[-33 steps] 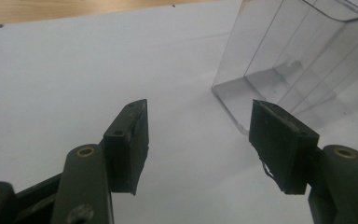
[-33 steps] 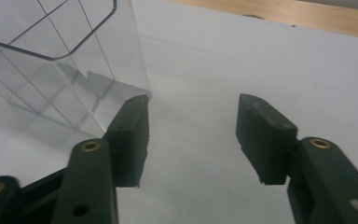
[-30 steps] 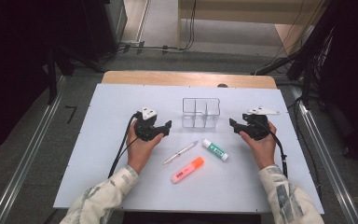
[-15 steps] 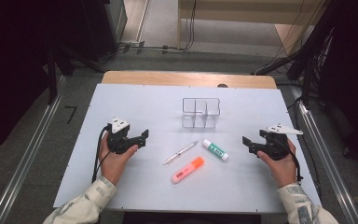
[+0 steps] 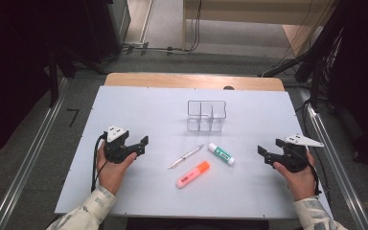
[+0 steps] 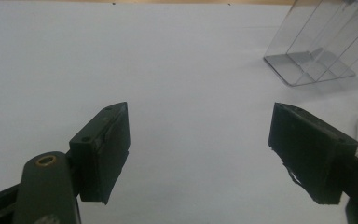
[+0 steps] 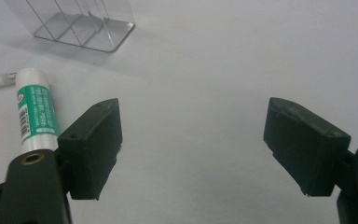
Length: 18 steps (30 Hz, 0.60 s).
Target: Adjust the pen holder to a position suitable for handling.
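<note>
On the white table top (image 5: 139,105) a clear divided organizer (image 5: 206,115) stands toward the back. Nearer the person lie a slim silver pen (image 5: 186,156), a white and green glue stick (image 5: 221,154) and an orange highlighter (image 5: 192,174). My left gripper (image 5: 141,146) rests at the left, open and holding nothing, well left of the pen. At the right my right gripper (image 5: 264,154) is open too, a short way right of the glue stick. The left gripper view shows wide jaws (image 6: 205,158) over bare table, the organizer (image 6: 317,51) far right. Past the right gripper's jaws (image 7: 196,149), the glue stick (image 7: 35,109) lies at the left.
The table's wooden far edge (image 5: 194,80) shows behind the white top. Metal rails (image 5: 24,167) run along both sides on the floor, with cables (image 5: 287,67) and dark equipment beyond. Bare white surface lies around both grippers.
Both grippers have drawn back from beside the organizer, toward the person and outward to the table's sides. The pen, glue stick and highlighter have not moved.
</note>
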Tool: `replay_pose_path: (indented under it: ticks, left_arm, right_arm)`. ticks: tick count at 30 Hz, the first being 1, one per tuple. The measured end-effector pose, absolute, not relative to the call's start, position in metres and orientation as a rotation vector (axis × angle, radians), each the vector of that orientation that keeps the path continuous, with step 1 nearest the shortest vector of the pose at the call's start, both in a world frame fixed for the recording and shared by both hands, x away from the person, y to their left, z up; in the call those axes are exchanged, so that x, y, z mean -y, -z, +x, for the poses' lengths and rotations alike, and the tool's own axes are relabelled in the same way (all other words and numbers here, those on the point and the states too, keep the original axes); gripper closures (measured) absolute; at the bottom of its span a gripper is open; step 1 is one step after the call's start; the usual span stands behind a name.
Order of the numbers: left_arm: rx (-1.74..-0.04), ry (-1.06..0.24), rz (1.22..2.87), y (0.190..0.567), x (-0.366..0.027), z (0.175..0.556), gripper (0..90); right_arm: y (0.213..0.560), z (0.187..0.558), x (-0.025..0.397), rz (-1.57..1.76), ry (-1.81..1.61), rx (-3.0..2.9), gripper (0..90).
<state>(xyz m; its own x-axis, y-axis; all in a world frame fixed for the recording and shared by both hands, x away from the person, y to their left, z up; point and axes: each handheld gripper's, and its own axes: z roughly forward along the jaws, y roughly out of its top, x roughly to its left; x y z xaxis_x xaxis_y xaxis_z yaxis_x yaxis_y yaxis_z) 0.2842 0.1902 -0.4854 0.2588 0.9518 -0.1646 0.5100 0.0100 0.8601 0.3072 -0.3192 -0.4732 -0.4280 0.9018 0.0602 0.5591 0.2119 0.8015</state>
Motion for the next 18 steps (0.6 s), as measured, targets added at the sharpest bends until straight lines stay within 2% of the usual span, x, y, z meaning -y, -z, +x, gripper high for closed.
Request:
replay_pose_path:
  ticks: [18]
  left_arm:
    - [-1.373, -0.625, 1.629, 0.4861, -0.1894, 0.2849, 21.1]
  right_arm:
    - [0.4753, 0.3082, 0.3155, 1.347, -1.063, -2.080, 18.4]
